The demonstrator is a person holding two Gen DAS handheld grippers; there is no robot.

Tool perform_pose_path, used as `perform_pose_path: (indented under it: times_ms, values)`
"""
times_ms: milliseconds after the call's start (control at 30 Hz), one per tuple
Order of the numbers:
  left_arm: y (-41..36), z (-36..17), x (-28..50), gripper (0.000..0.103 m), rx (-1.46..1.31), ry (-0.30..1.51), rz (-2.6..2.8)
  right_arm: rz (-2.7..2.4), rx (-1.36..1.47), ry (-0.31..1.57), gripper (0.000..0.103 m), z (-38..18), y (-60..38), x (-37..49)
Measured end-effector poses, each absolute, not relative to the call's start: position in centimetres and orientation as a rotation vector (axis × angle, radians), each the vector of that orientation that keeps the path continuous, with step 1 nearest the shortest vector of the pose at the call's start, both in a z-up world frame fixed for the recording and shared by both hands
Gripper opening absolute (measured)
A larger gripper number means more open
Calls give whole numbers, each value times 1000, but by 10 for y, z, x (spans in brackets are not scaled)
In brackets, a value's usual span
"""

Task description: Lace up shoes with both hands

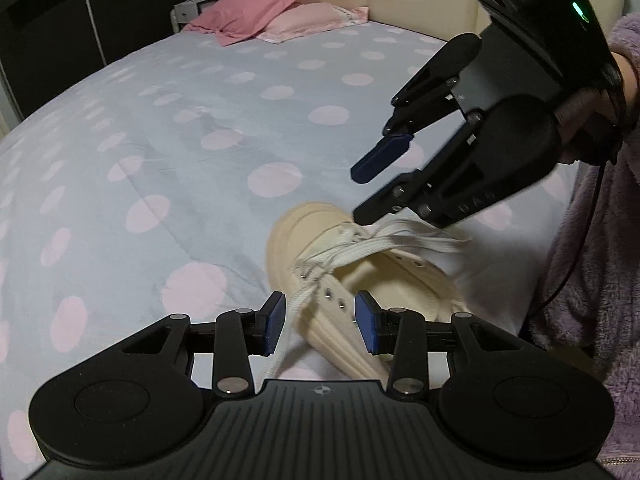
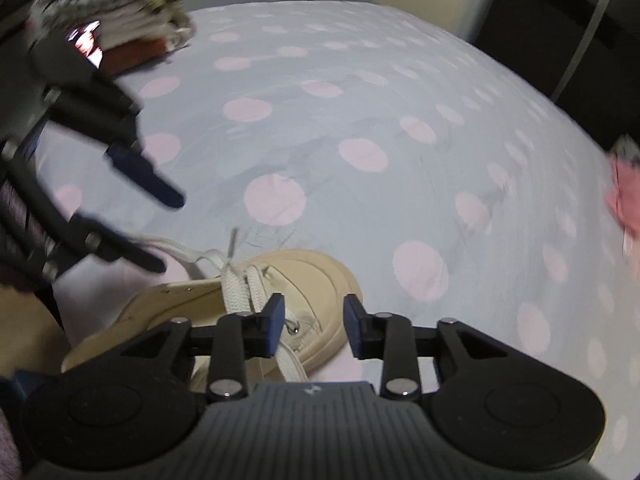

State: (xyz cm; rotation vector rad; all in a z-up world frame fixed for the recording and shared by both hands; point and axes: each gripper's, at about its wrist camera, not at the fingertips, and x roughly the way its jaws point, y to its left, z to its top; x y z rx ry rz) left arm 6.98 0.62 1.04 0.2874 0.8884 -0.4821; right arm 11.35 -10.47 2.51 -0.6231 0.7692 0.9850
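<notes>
Lying on the bed, the shoe had lace crossed through its lower eyelets only — upper ones stood bare; left tool and right tool both gaped, unclenched.

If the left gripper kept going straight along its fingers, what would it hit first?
Probably the white lace running between the open left gripper fingers, then the cream shoe just behind it; depth is uncertain.
</notes>
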Motion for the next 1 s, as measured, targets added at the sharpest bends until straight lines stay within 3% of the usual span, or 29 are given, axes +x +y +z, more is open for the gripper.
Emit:
perform_pose_path:
  times_ms: [100,200,533,733,767,1000]
  values:
    - [2,9,70,35,289,890,-501,1014,-506,820,37,27,-111,119]
    - [-3,6,72,24,295,897,-514,1065,-451,829,37,29,-112,115]
    - [-14,-1,74,12,318,911,-541,1163,-543,797,35,20,-96,99]
    - [-15,-3,73,8,337,903,-544,1185,-610,793,15,13,-89,94]
    - [-15,-3,73,7,338,904,-542,1188,-621,792,7,12,-87,93]
    - [-5,-3,73,5,314,929,-505,1221,-672,772,3,15,-88,84]
